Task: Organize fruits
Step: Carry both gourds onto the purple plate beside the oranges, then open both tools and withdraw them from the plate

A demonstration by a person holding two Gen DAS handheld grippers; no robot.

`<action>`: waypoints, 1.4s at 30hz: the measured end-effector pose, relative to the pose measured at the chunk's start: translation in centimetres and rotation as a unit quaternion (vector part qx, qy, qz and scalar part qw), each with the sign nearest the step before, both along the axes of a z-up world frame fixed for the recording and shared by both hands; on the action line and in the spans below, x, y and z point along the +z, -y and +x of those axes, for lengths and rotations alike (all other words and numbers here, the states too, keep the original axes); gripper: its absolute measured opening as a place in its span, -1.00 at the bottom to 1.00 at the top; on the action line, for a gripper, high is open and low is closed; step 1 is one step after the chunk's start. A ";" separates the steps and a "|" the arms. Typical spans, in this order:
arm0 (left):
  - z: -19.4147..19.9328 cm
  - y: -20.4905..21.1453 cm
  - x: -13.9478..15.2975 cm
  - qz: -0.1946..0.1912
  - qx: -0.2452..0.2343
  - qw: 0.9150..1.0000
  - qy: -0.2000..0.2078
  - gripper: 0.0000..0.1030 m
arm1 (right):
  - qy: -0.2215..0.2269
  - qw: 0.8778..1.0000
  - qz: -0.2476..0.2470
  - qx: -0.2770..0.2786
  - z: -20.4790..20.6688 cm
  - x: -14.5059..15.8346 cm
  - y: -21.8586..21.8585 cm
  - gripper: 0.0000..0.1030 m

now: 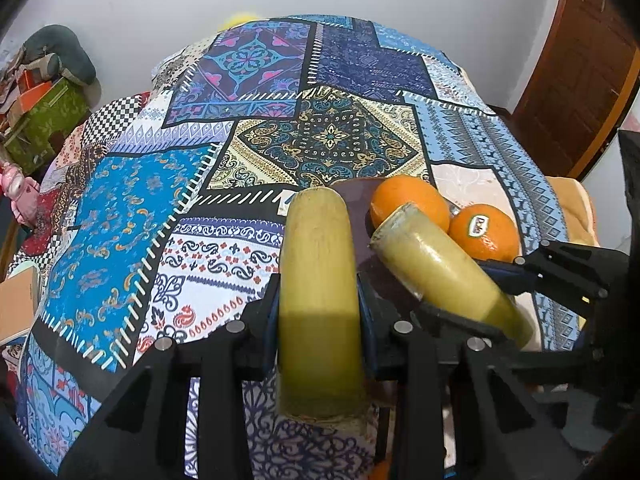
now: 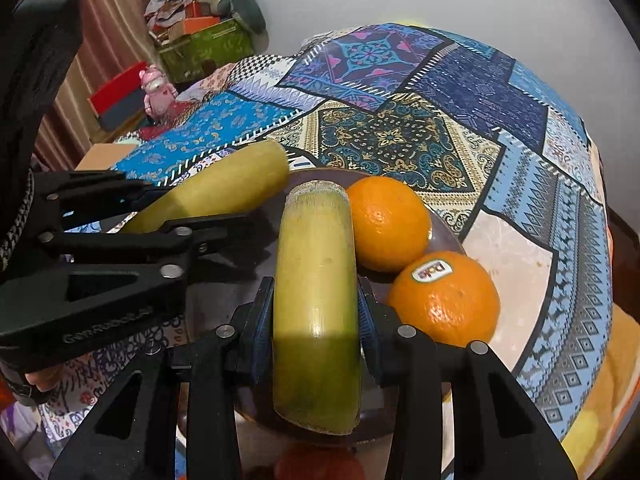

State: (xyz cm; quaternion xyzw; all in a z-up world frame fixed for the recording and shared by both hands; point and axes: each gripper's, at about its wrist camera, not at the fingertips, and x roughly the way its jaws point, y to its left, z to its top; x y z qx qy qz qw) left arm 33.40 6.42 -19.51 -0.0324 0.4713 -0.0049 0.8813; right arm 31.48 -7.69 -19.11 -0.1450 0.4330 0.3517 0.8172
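Observation:
My left gripper [image 1: 320, 316] is shut on a yellow-green sugarcane piece [image 1: 318, 280], held above the left edge of a dark brown plate [image 1: 360, 200]. My right gripper [image 2: 316, 328] is shut on a second sugarcane piece [image 2: 316, 292] over the same plate [image 2: 444, 232]. Two oranges lie on the plate: a plain one [image 2: 386, 222] and one with a Dole sticker [image 2: 446, 300]. In the left wrist view the right gripper's cane [image 1: 440, 264] sits in front of the plain orange [image 1: 412, 198] and the stickered orange [image 1: 484, 232]. The left gripper's cane [image 2: 216, 192] shows at left.
The plate sits on a bed covered with a patchwork cloth [image 1: 240, 160]. A green box with clutter [image 2: 204, 44] and a pink toy [image 2: 156, 88] stand at the far left. A wooden door [image 1: 576, 80] is at the right. A red round thing [image 2: 320, 462] shows below the plate.

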 end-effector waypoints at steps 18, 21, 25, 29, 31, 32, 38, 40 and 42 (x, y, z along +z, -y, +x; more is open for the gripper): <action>0.4 1.0 0.6 0.012 -0.016 1.000 0.006 -0.34 | -0.030 1.000 0.001 -0.003 0.7 -0.5 -0.1 -0.26; -0.2 0.8 1.5 0.008 -0.013 1.000 0.016 -0.34 | -0.023 1.000 0.007 -0.009 0.4 0.2 0.6 -0.26; -1.3 0.6 3.1 0.001 -0.010 1.000 0.029 -0.34 | -0.017 0.999 0.023 -0.020 -0.4 1.4 1.8 -0.26; -3.2 0.5 4.6 0.000 -0.009 0.999 0.040 -0.34 | 0.001 0.999 0.036 -0.033 -1.8 3.0 3.2 -0.26; -4.2 0.5 5.3 0.001 -0.010 0.999 0.046 -0.34 | 0.011 0.998 0.042 -0.039 -2.6 3.7 3.9 -0.26; -4.9 0.5 5.7 0.001 -0.010 0.999 0.050 -0.34 | 0.017 0.998 0.044 -0.043 -3.1 4.1 4.3 -0.26; -8.5 0.9 6.9 -0.004 -0.019 0.998 0.056 -0.24 | 0.037 0.996 0.056 -0.063 -5.7 5.5 6.6 -0.24; -9.6 1.1 6.8 -0.005 -0.022 0.998 0.055 -0.21 | 0.038 0.995 0.062 -0.073 -6.5 5.6 7.4 -0.20; -10.6 1.3 6.7 -0.007 -0.027 0.998 0.051 -0.19 | 0.034 0.994 0.069 -0.082 -7.3 5.5 8.2 -0.18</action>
